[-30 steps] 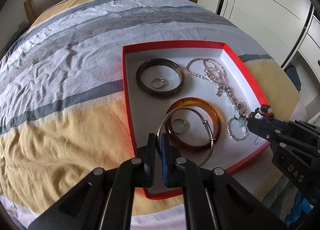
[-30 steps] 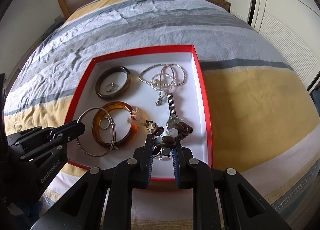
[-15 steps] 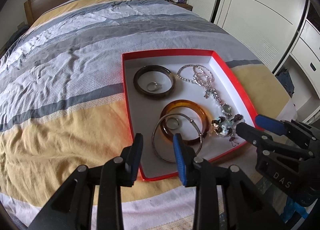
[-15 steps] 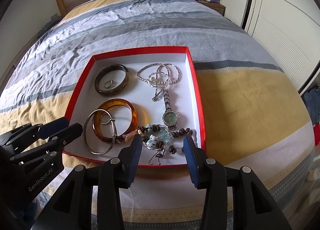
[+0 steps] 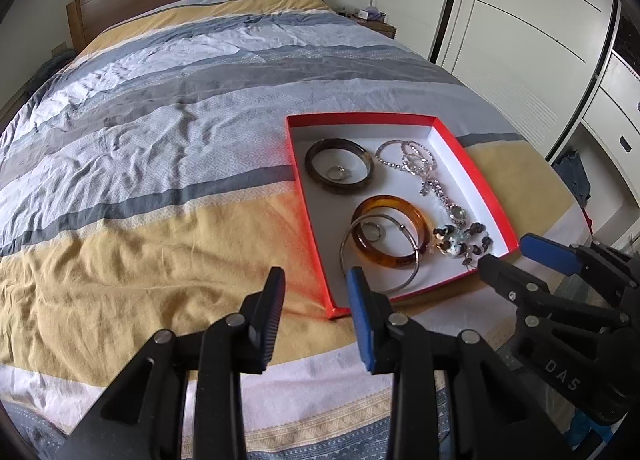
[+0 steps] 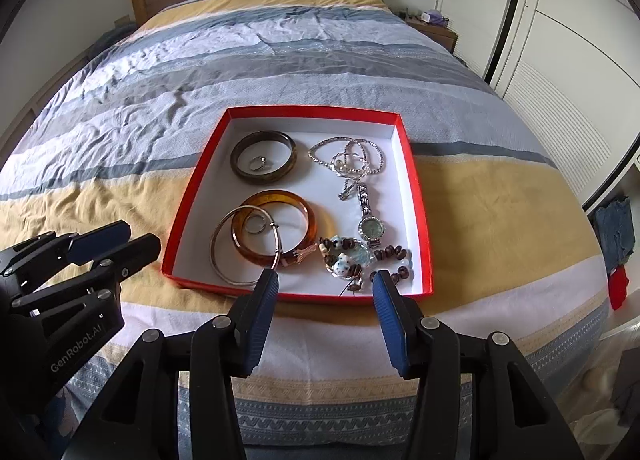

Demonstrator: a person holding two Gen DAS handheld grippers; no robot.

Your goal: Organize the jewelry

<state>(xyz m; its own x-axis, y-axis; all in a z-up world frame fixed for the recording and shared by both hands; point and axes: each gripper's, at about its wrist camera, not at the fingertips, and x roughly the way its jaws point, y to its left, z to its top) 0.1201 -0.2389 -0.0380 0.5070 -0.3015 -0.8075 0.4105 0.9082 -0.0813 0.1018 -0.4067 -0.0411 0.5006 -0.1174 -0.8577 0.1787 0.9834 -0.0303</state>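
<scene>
Red box [image 6: 416,195] on bed [image 6: 500,199], jewelry inside. Left claw [image 5: 316,280] released, empty. Right claw [image 6: 326,280] opening, nothing between; beaded bracelet [image 6: 352,256] just beyond.

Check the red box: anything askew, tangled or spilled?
Nothing has spilled; all the jewelry sits inside the red box. Two untidy spots: the thin silver bangle lies overlapping the amber bangle, and the silver chains are looped in a tangle running into the watch and the beaded bracelet.

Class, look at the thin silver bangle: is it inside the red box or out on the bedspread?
Inside. The thin silver bangle lies flat on the red box floor, overlapping the amber bangle, within the rim.
</scene>
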